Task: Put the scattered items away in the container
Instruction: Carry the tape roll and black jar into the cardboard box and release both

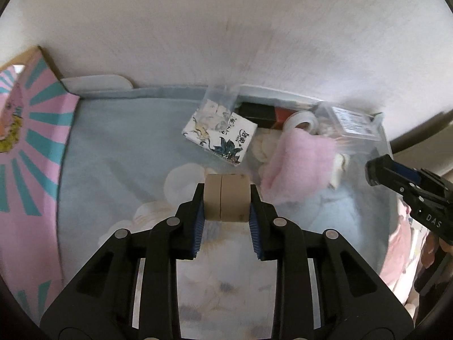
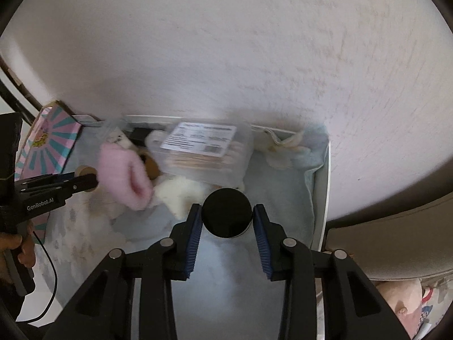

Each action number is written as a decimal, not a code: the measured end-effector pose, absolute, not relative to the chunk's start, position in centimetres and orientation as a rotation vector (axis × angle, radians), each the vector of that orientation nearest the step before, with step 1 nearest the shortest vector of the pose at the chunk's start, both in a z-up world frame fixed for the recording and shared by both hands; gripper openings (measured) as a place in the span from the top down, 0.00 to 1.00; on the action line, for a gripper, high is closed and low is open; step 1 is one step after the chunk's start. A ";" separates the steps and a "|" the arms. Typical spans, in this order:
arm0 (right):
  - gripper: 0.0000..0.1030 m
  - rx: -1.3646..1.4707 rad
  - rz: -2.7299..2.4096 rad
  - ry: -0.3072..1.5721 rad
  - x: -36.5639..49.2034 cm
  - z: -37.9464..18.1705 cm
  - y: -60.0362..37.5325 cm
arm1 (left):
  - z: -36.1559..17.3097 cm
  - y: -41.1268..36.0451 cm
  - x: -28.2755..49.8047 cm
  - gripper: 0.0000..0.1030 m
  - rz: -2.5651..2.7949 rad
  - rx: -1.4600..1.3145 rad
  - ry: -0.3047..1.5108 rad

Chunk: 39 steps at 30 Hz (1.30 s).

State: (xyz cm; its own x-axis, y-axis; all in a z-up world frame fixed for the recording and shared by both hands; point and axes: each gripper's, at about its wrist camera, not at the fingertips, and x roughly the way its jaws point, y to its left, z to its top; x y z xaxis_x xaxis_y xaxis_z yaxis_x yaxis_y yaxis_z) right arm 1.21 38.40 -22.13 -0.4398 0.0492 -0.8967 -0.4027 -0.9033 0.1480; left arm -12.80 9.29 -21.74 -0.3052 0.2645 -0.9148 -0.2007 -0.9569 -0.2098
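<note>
My left gripper (image 1: pixel 227 192) is shut on a brown tape roll (image 1: pixel 229 208), held above a light blue flowered cloth (image 1: pixel 119 153). My right gripper (image 2: pixel 227 208) is shut on a round jar with a black lid (image 2: pixel 226 216), over the right part of a white-walled container (image 2: pixel 322 187). Inside the container lie a pink fluffy cloth (image 2: pixel 121 167), a clear box of thin sticks (image 2: pixel 203 147), a white tape roll (image 1: pixel 301 120) and a patterned white box (image 1: pixel 220 136). The right gripper (image 1: pixel 376 172) also shows at the right edge of the left wrist view, near the pink cloth (image 1: pixel 300 164).
A pink and teal striped box (image 1: pixel 34 153) leans at the left of the blue cloth. A pale wall (image 2: pixel 226 56) rises right behind the container. White fluffy pieces (image 2: pixel 181 192) lie among the items. A person's hand (image 2: pixel 17 243) holds the left gripper's handle.
</note>
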 end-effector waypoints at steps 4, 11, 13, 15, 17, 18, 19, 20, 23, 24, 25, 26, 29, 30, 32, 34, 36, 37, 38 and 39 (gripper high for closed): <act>0.68 -1.484 2.438 0.445 0.7 -19.8 36.6 | -18.6 7.4 -11.5 0.76 2.333 -1.589 -0.073; 0.68 -1.491 2.568 0.377 -3.9 -16.3 29.5 | -12.2 3.9 -10.9 0.76 2.404 -1.491 -0.101; 0.68 -1.493 2.605 0.360 -5.3 -15.5 27.6 | -11.4 2.1 -10.8 0.76 2.426 -1.478 -0.104; 0.68 -1.496 2.642 0.318 -6.5 -14.3 26.2 | -10.2 -0.4 -10.4 0.76 2.452 -1.469 -0.119; 0.68 -1.502 2.683 0.286 -8.0 -13.3 24.6 | -9.6 -1.4 -10.6 0.76 2.475 -1.467 -0.135; 0.68 -1.508 2.705 0.278 -8.9 -12.9 23.7 | -9.3 -2.6 -10.4 0.76 2.491 -1.469 -0.149; 0.68 -1.514 2.718 0.271 -9.5 -12.5 23.0 | -9.6 -3.0 -10.3 0.76 2.499 -1.470 -0.160; 0.68 -1.520 2.733 0.262 -10.2 -12.2 22.2 | -9.4 -4.2 -10.1 0.76 2.512 -1.472 -0.178; 0.68 -1.554 2.782 0.202 -12.8 -11.5 18.9 | -9.5 -6.6 -9.7 0.76 2.547 -1.476 -0.216; 0.68 -1.564 2.795 0.189 -13.5 -11.3 18.1 | -9.6 -7.3 -9.6 0.76 2.558 -1.480 -0.227; 0.68 -1.580 2.808 0.183 -14.4 -11.2 17.1 | -10.0 -7.9 -9.4 0.76 2.568 -1.484 -0.237; 0.68 -1.598 2.821 0.183 -15.2 -11.3 16.1 | -10.2 -8.8 -9.4 0.76 2.577 -1.489 -0.246; 0.68 -1.667 2.853 0.168 -18.0 -11.7 12.8 | -11.0 -11.2 -9.1 0.76 2.597 -1.510 -0.266; 0.68 -1.685 2.857 0.161 -18.7 -12.0 11.9 | -11.4 -11.9 -9.1 0.76 2.603 -1.518 -0.273; 0.68 -1.736 2.864 0.150 -20.4 -12.5 9.9 | -12.1 -13.2 -9.0 0.76 2.609 -1.534 -0.296; 0.68 -1.773 2.865 0.135 -21.5 -12.9 8.4 | -12.9 -14.4 -8.9 0.76 2.612 -1.551 -0.315; 0.68 -1.817 2.861 0.114 -23.0 -13.6 6.5 | -13.9 -15.4 -8.8 0.76 2.610 -1.568 -0.332; 0.68 -1.828 2.860 0.103 -23.2 -13.7 6.0 | -14.3 -15.6 -8.8 0.76 2.606 -1.576 -0.337; 0.68 -1.845 2.856 0.087 -23.7 -14.2 5.1 | -14.9 -16.1 -8.8 0.76 2.598 -1.591 -0.347; 0.68 -1.859 2.853 0.079 -24.0 -14.6 4.5 | -15.5 -16.3 -8.8 0.76 2.590 -1.601 -0.357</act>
